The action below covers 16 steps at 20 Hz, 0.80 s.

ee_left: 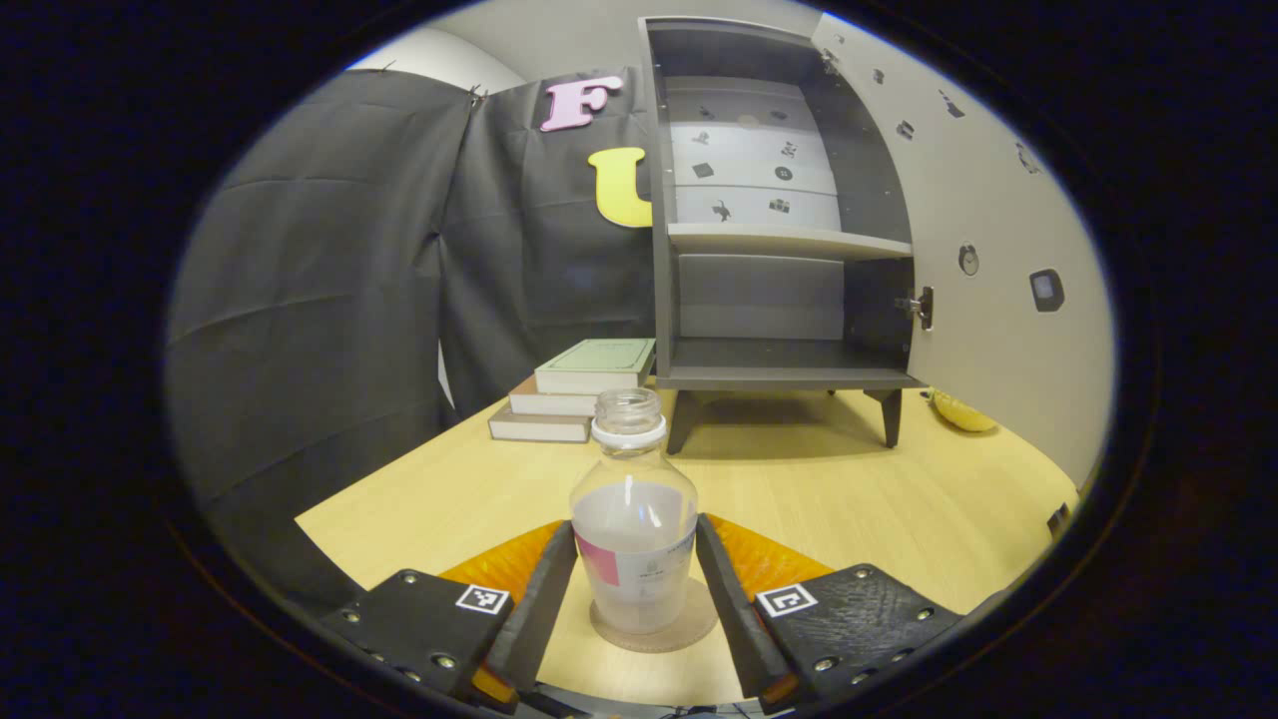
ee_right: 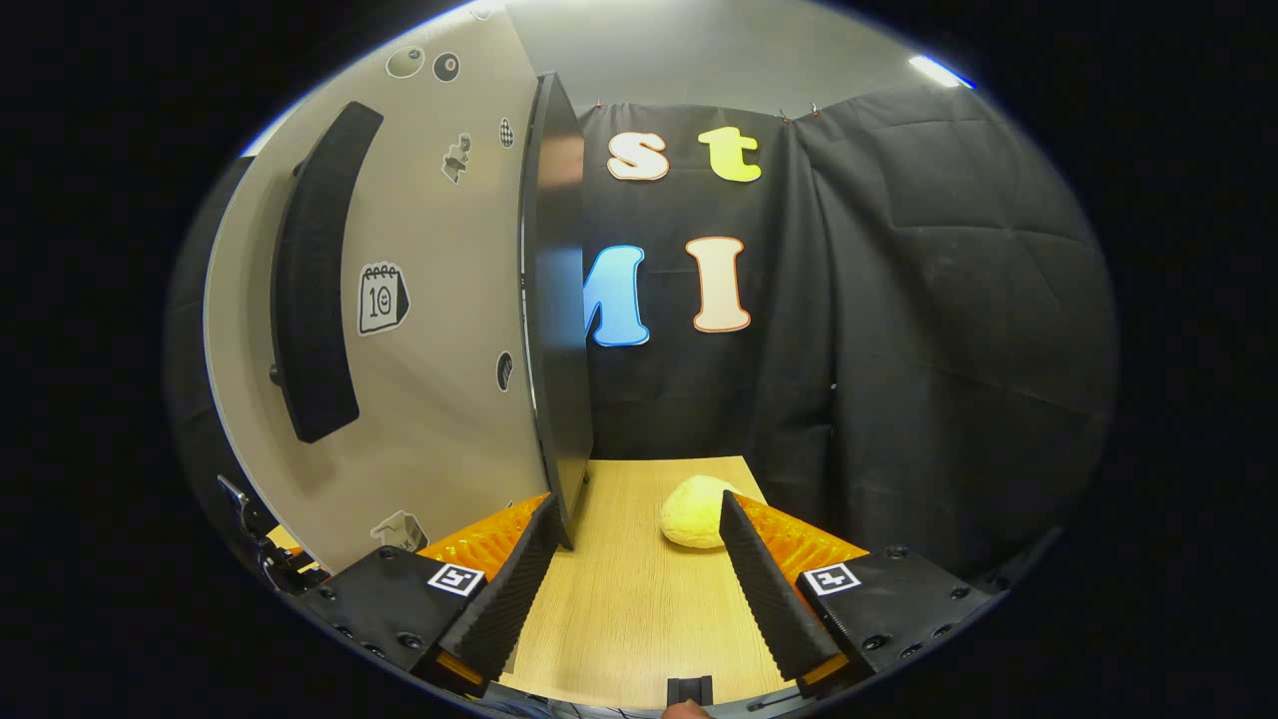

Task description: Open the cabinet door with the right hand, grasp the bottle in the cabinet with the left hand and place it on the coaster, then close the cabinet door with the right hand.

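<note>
**Q:** Left gripper view, entry one. Where is the bottle point(ee_left: 633, 529) and how does it stand?

**R:** Upright on the round coaster point(ee_left: 654, 629), on the pale wooden desk point(ee_left: 879, 509). Long axis vertical, open mouth pointing straight up, no cap on it. A pink-and-white label wraps the lower body.

**Q:** State of the left tool point(ee_left: 635, 589)?

**R:** Fingers apart, one on each side of the bottle. Whether either finger touches the bottle's wall, I cannot tell; there is no clear squeeze on it.

**Q:** Cabinet?

**R:** The cabinet point(ee_left: 779, 250) stands on short legs at the far side of the desk, well apart from the bottle. Its door point(ee_left: 988, 250) is swung wide open to the right. Two grey shelves visible inside, nothing standing on either. Just left of the cabinet lies a stack of books point(ee_left: 579, 394), the top one green. A yellow soft object point(ee_left: 960, 411) sits on the desk under the open door.

**Q:** Right gripper view?

**R:** The right tool point(ee_right: 634, 589) has its fingers spread, with nothing between them but desk. The door's free edge point(ee_right: 559, 320) stands vertical just above the left finger point(ee_right: 499, 599); contact cannot be judged. The door's long black handle point(ee_right: 315, 270) is further left on its stickered face. The yellow object point(ee_right: 696, 511) lies beyond the fingers, close to the right one.
</note>
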Each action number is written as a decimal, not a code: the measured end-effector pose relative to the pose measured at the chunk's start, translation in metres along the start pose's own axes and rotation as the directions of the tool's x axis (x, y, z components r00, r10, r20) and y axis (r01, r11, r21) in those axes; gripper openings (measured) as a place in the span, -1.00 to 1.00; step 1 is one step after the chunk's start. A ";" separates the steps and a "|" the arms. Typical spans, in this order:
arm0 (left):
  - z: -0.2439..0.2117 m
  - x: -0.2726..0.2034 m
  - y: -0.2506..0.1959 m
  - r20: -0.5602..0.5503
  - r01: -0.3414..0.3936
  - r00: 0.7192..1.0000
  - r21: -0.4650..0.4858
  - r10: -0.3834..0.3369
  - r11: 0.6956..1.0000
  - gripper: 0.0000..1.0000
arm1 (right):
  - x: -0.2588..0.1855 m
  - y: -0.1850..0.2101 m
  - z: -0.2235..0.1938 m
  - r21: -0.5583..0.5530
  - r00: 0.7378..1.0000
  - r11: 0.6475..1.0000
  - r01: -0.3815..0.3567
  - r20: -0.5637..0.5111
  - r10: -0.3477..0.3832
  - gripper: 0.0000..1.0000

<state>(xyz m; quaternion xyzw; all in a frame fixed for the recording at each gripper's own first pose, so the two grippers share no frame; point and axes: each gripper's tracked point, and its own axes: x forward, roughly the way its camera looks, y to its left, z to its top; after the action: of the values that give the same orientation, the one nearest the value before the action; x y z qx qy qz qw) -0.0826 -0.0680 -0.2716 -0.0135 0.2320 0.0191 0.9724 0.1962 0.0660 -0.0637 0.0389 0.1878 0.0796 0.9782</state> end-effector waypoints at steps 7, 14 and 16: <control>0.008 -0.005 0.003 0.008 0.007 1.000 -0.001 -0.007 1.000 0.64 | 0.001 -0.001 -0.002 0.006 1.000 1.000 0.001 -0.005 -0.001 0.93; 0.027 -0.029 0.007 0.018 -0.010 1.000 0.021 0.009 1.000 0.84 | -0.006 0.001 0.021 0.033 0.998 0.999 -0.038 0.046 0.037 0.99; 0.044 -0.044 0.011 0.044 -0.023 0.999 0.029 0.022 0.999 0.84 | -0.009 0.006 0.035 0.035 0.996 0.997 -0.068 0.068 0.065 0.96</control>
<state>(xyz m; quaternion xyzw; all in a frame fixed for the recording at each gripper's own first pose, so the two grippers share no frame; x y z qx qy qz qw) -0.1030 -0.0573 -0.2128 0.0039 0.2113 0.0269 0.9771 0.1996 0.0687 -0.0276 0.0659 0.1548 0.1074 0.9799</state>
